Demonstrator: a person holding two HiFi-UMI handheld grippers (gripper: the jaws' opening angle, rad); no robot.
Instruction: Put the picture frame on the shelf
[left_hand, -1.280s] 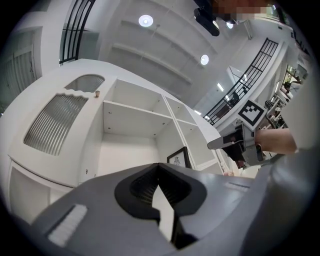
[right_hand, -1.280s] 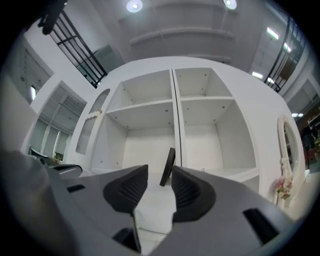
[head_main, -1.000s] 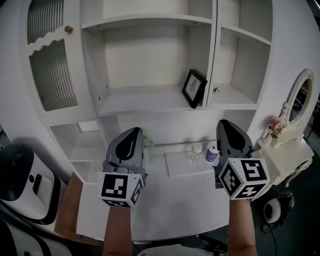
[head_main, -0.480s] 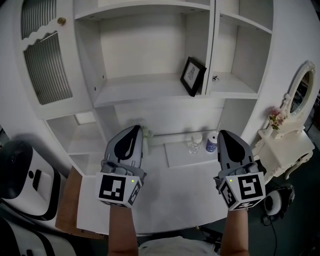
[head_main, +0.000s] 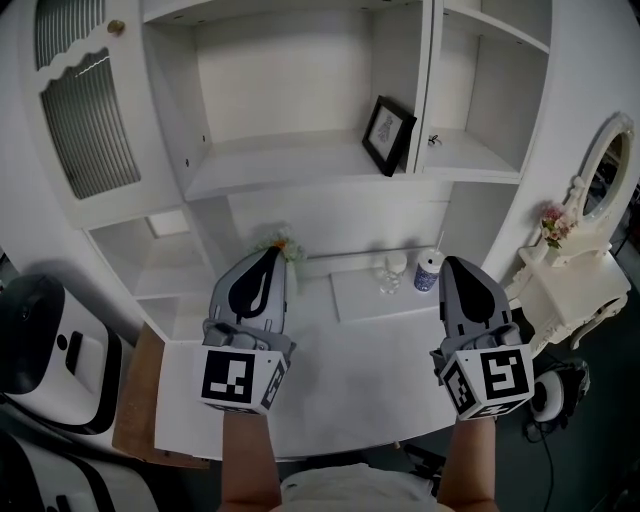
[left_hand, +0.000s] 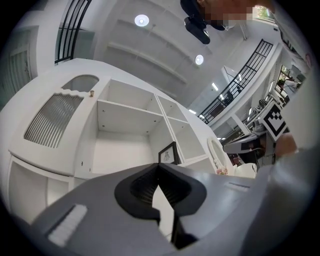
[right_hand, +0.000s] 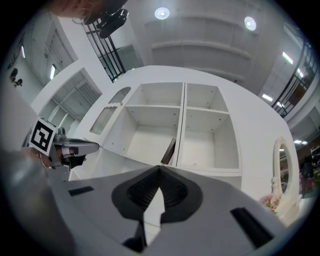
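Grippers empty and drawn back; frame left on the shelf.
The right gripper and left gripper had their jaws pressed together on nothing and had sunk toward the lower frame. The picture frame stood on the shelf at upper centre, so placement looked done.

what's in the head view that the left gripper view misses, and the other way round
Head view only: the desk top, the glass and patterned cup at its back, and the white appliance at the left.
Left gripper view only: the ceiling lights, a dark railing, and the left claw seen along its jaws, which are together with nothing between them.
Both: the picture frame standing on the shelf beside the divider, the slatted door and the oval mirror.
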